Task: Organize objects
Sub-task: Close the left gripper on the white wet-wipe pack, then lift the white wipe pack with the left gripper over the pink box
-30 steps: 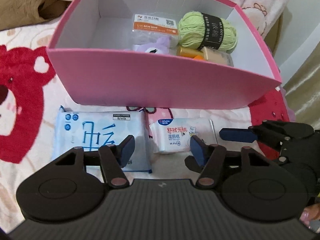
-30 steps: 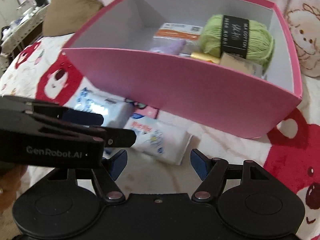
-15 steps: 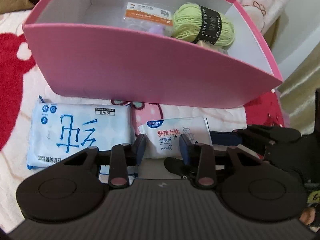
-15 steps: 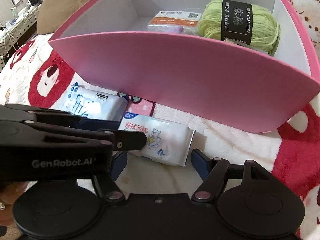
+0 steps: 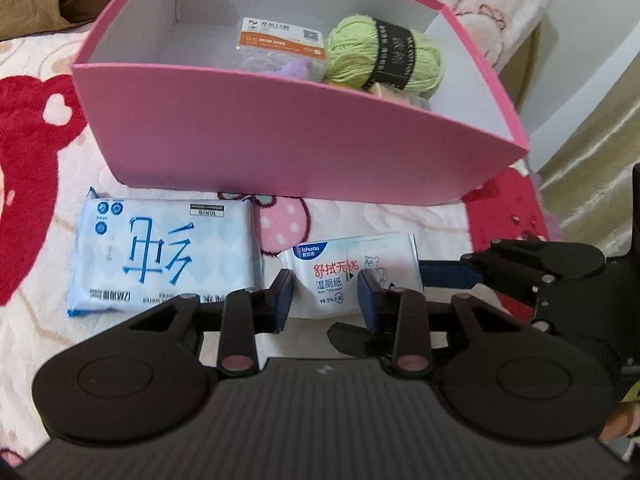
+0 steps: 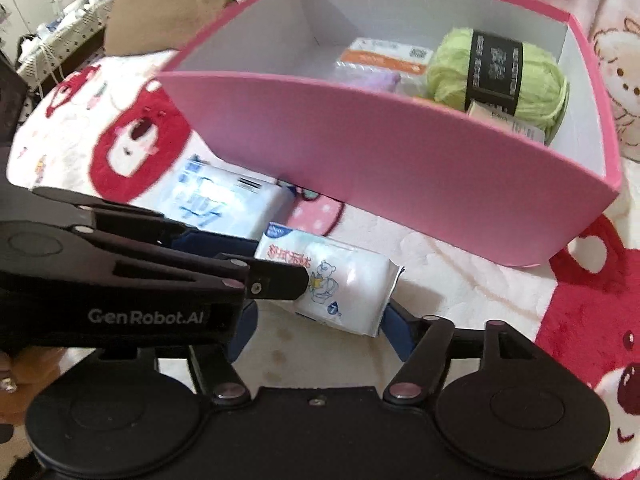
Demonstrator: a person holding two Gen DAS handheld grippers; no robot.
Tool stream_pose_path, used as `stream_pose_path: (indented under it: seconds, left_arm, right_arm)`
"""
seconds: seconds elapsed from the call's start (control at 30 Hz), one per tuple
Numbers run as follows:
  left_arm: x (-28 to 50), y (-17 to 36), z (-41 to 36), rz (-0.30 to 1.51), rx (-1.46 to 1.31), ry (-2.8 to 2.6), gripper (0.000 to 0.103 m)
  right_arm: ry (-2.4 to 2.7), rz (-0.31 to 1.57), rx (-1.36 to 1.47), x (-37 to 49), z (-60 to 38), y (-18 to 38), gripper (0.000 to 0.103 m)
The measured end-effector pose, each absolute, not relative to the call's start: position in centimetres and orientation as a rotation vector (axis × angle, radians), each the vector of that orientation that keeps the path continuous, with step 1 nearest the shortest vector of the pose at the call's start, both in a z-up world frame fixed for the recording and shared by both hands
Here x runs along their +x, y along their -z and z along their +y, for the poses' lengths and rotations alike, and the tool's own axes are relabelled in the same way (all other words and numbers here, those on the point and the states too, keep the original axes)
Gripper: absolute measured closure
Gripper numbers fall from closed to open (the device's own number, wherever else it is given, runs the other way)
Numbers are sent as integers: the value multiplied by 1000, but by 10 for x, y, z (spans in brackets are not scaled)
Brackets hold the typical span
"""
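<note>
Nearest the camera, the left gripper (image 5: 325, 295) has just been closing and now pinches the near end of a small white wet-wipe pack (image 5: 352, 268), one blue pad on each side of it; the pack looks slightly lifted at that end, though the rest may still rest on the bedspread (image 5: 36, 320). The right gripper (image 6: 316, 326), jaws wide apart and lately opening further, sits just beside the pack's other end, gripping nothing. To the left lies a larger blue tissue pack (image 5: 164, 254), flat on the bedspread. Beyond both stands the pink box (image 5: 280, 152), already holding green yarn (image 5: 384, 56) and an orange-labelled packet (image 5: 280, 38). To do this well, keep the pinch firm, raise the soft pack clear of the box's tall front wall, then release over the empty left side.
</note>
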State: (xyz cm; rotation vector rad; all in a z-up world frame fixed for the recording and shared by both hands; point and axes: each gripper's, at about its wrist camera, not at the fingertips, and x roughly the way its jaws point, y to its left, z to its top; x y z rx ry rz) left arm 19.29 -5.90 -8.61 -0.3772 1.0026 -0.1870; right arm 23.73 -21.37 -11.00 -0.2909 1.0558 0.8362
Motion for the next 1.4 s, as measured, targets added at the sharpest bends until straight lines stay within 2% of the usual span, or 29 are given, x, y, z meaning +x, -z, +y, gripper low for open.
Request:
stream_pose_path:
  seconds: [0.07, 0.77, 0.83, 1.2, 1.4]
  left_arm:
    - [187, 79, -57, 989, -392, 193, 69]
    - [116, -25, -56, 825, -364, 151, 69]
    - [114, -34, -55, 813, -366, 145, 69]
    - [120, -87, -45, 715, -332, 124, 69]
    - [142, -108, -41, 731, -306, 125, 69]
  right_arm:
    - [-854, 1046, -260, 232, -218, 100, 21]
    - [-917, 833, -266, 163, -232, 7, 21]
    - [-914, 803, -262, 162, -232, -2, 24]
    - [-908, 713, -229, 176, -229, -46, 54]
    - [-880, 704, -221, 194, -221, -66, 60]
